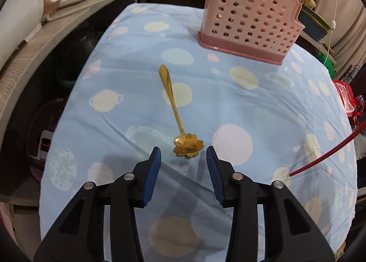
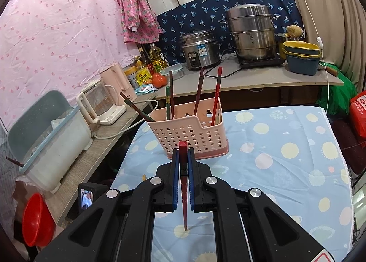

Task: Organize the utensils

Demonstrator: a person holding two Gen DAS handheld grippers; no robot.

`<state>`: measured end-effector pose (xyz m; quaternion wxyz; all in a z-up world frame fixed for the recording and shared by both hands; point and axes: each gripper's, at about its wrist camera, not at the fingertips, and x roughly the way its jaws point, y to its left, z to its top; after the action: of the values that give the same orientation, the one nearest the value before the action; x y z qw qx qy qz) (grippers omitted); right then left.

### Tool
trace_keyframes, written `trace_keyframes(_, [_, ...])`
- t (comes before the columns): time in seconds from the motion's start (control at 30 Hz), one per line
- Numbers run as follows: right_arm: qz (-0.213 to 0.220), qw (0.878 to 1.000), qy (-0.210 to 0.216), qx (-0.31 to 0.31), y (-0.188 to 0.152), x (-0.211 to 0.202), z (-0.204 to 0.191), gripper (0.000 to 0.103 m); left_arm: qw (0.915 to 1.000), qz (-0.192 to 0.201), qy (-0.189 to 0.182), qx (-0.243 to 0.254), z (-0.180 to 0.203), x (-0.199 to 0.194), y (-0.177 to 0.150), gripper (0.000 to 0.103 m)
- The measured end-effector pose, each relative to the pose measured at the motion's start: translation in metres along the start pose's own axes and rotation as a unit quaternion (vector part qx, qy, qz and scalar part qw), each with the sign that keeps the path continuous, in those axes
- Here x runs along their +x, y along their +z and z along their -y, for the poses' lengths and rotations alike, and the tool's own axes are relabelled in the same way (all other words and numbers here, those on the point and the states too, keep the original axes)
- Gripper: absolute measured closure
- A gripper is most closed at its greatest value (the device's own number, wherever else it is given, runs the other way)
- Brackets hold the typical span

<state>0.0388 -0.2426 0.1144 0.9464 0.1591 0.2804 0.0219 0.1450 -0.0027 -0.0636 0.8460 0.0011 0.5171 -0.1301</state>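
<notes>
A gold spoon (image 1: pixel 175 110) with a flower-shaped bowl lies on the blue tablecloth (image 1: pixel 251 110), bowl toward me. My left gripper (image 1: pixel 183 155) is open, its blue pads just short of the spoon's bowl, one on each side. A pink perforated utensil holder (image 1: pixel 247 21) stands at the far right; in the right wrist view the holder (image 2: pixel 189 131) contains several chopsticks (image 2: pixel 199 92). My right gripper (image 2: pixel 183 155) is shut on a red chopstick (image 2: pixel 183 181), held near upright, tip pointing down toward the cloth. That chopstick's tip shows in the left wrist view (image 1: pixel 320 159).
A counter (image 2: pixel 263 74) behind the table carries a rice cooker (image 2: pixel 200 49), a steel steamer pot (image 2: pixel 250 33), stacked bowls (image 2: pixel 302 55), bottles and a tomato. A kettle (image 2: pixel 103 101) and a dish rack bin (image 2: pixel 50 138) stand on the left shelf. A red basin (image 2: pixel 36 220) is low left.
</notes>
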Motion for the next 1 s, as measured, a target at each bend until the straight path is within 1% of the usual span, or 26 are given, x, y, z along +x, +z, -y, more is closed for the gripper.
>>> trace_keyframes(0.07, [-0.002, 1.000, 0.000, 0.000, 0.000, 0.002, 0.001, 0.096, 1.0000, 0.005, 0.000, -0.002, -0.001, 0.001, 0.000, 0.068])
trace_keyframes(0.13, [-0.004, 1.000, 0.000, 0.000, -0.001, 0.004, 0.001, 0.096, 0.9999, 0.002, -0.010, -0.001, 0.000, 0.001, 0.000, 0.078])
trace_keyframes(0.2, [-0.006, 1.000, 0.001, 0.000, -0.001, 0.006, 0.001, 0.096, 0.9999, 0.001, -0.016, -0.001, 0.000, 0.001, 0.001, 0.082])
trace_keyframes(0.5, [-0.007, 1.000, 0.002, 0.000, -0.002, 0.007, -0.001, 0.096, 0.9993, 0.010, -0.035, 0.005, 0.005, -0.014, 0.003, 0.083])
trace_keyframes(0.53, [-0.007, 1.000, 0.002, -0.001, -0.003, 0.007, -0.002, 0.096, 0.9992, 0.011, -0.038, 0.008, 0.007, -0.018, 0.003, 0.086])
trace_keyframes(0.57, [-0.007, 1.000, 0.003, -0.001, -0.003, 0.006, -0.003, 0.096, 0.9990, 0.013, -0.040, 0.010, 0.009, -0.021, 0.003, 0.085])
trace_keyframes(0.77, [-0.002, 1.000, 0.005, -0.004, -0.002, 0.000, -0.004, 0.096, 0.9973, 0.041, -0.052, 0.032, 0.023, -0.049, 0.009, 0.086])
trace_keyframes(0.8, [-0.001, 1.000, 0.005, -0.005, -0.002, 0.000, -0.004, 0.096, 0.9969, 0.043, -0.055, 0.035, 0.024, -0.051, 0.010, 0.091])
trace_keyframes(0.83, [-0.001, 1.000, 0.005, -0.005, -0.002, -0.001, -0.005, 0.096, 0.9966, 0.043, -0.060, 0.036, 0.026, -0.054, 0.012, 0.103])
trace_keyframes(1.0, [-0.002, 1.000, 0.006, -0.005, -0.003, -0.003, -0.005, 0.096, 0.9955, 0.052, -0.066, 0.043, 0.029, -0.061, 0.016, 0.103])
